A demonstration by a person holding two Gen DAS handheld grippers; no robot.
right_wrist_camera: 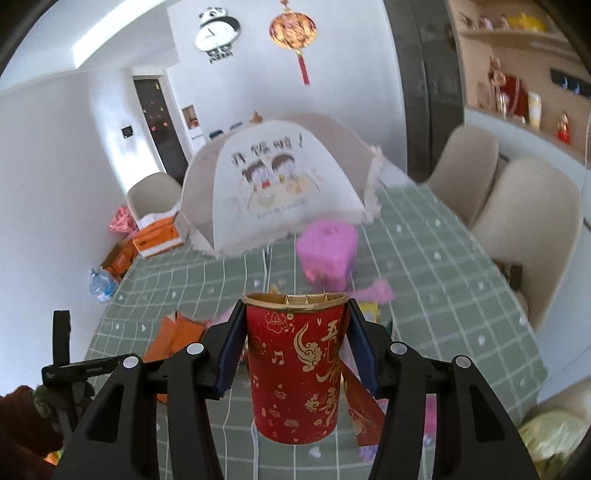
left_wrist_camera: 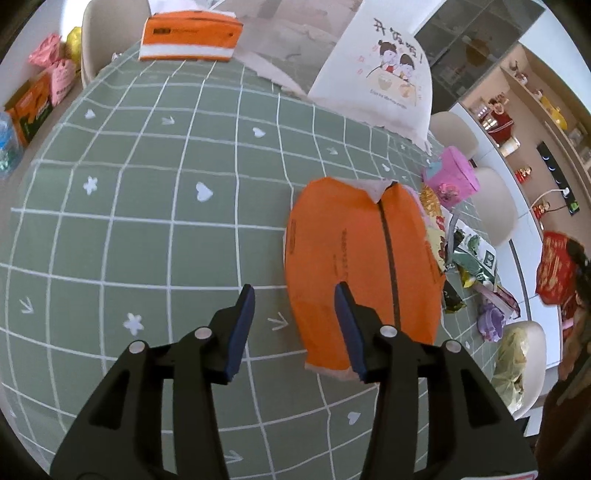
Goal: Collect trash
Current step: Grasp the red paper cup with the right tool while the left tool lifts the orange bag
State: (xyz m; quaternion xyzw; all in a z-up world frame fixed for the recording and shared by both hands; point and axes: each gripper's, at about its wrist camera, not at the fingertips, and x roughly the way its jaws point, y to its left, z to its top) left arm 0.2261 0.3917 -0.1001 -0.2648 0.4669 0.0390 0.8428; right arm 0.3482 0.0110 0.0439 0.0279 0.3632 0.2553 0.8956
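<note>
Red paper cup [right_wrist_camera: 295, 369], gold-printed, tapered: clamped in my right gripper [right_wrist_camera: 295, 343] | left gripper [left_wrist_camera: 295, 332]: apart over checked tablecloth [left_wrist_camera: 147, 221] beside flattened orange pack [left_wrist_camera: 343, 258], corner hidden.

A green tablecloth [left_wrist_camera: 147, 229] with white lines, hearts and flowers covers the table. A white food cover [right_wrist_camera: 273, 184] with a cartoon of two children stands at the far end. A full orange tissue box [left_wrist_camera: 190, 35] sits near it. Beige chairs [right_wrist_camera: 532, 236] stand along the side. On the wall hang a panda clock [right_wrist_camera: 216, 33] and a red and gold charm [right_wrist_camera: 293, 31]. A water bottle [right_wrist_camera: 101, 284] stands on the floor.
</note>
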